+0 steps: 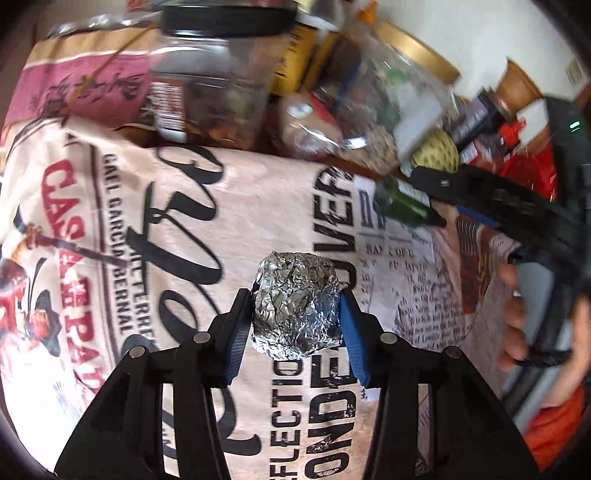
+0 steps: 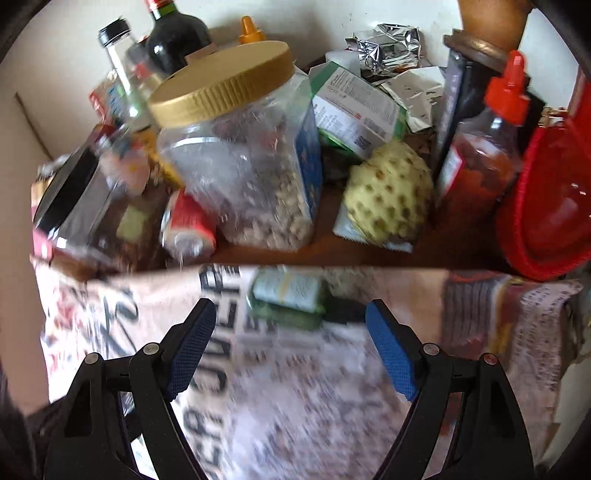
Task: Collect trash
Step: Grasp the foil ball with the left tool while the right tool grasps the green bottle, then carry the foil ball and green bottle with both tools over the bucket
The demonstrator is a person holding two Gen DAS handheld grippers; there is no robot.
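My left gripper point(image 1: 295, 314) is shut on a crumpled foil ball point(image 1: 295, 304), held between its blue pads above the printed tablecloth point(image 1: 177, 229). My right gripper point(image 2: 291, 328) is open and empty, its pads on either side of a small green bottle point(image 2: 288, 301) lying on its side on the cloth. That bottle point(image 1: 400, 201) and the right gripper point(image 1: 428, 201) also show at the right of the left wrist view. More crumpled foil point(image 2: 388, 46) lies at the back by the wall.
Behind the cloth stand a gold-lidded clear jar point(image 2: 243, 155), a black-lidded jar point(image 2: 85, 206), a red can point(image 2: 190, 225), dark bottles point(image 2: 177, 35), a carton point(image 2: 354, 110), a bumpy green fruit point(image 2: 389, 192), a red-capped sauce bottle point(image 2: 484, 144) and a red basket point(image 2: 546, 199).
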